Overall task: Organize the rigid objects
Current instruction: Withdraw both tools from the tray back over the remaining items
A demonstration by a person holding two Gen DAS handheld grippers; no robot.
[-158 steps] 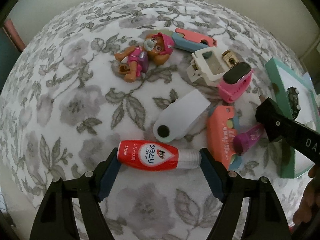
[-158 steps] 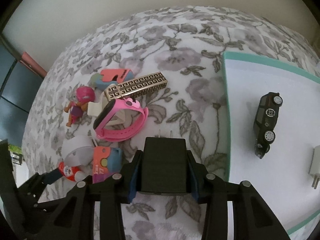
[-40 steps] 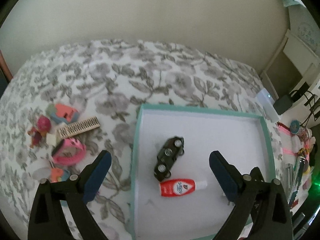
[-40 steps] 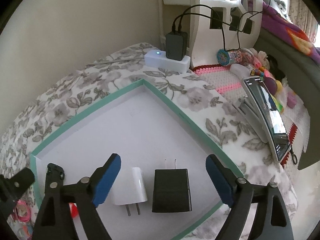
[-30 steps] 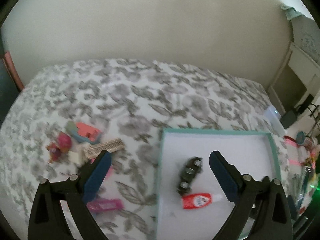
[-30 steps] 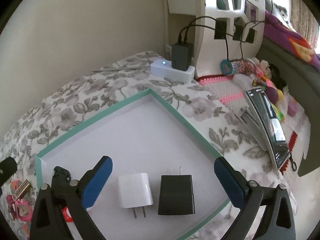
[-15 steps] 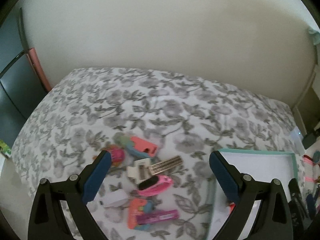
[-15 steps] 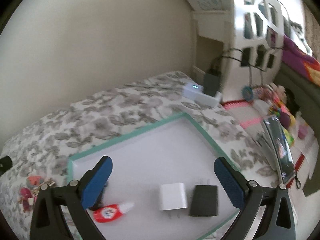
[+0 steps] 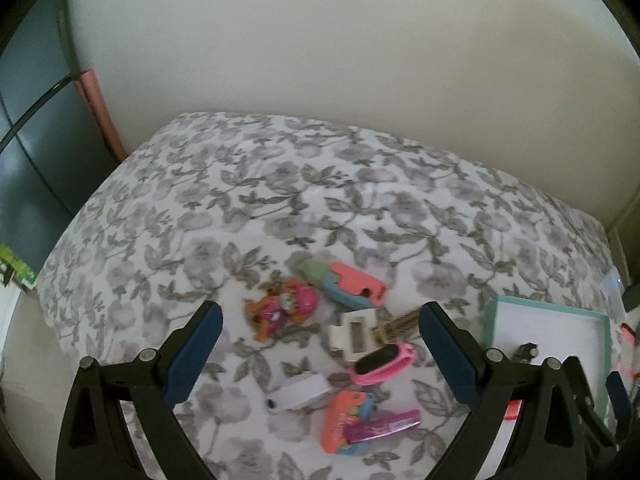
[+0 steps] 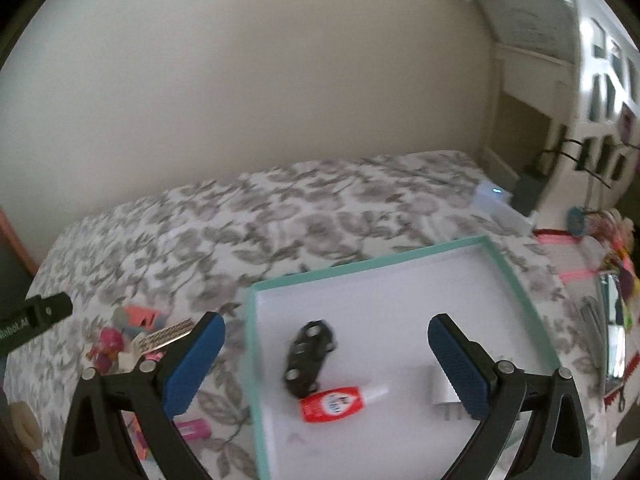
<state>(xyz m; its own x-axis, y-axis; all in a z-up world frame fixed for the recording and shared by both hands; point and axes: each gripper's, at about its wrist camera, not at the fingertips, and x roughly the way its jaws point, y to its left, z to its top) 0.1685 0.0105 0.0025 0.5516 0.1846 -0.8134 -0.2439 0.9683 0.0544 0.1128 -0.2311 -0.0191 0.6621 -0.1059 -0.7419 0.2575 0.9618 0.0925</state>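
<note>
Claws both spread, empty: left claw (image 9: 318, 354) over bed pile, right claw (image 10: 326, 364) over tray (image 10: 516, 276). Drop onto pink watch (image 9: 382, 364), square up w/ band, don't snag neighbours.

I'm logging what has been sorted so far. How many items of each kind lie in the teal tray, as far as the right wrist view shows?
Toy car: 1
Red glue bottle: 1
White plug adapter: 1
Total: 3 visible in the teal tray; its near right corner is hidden from view.
</note>
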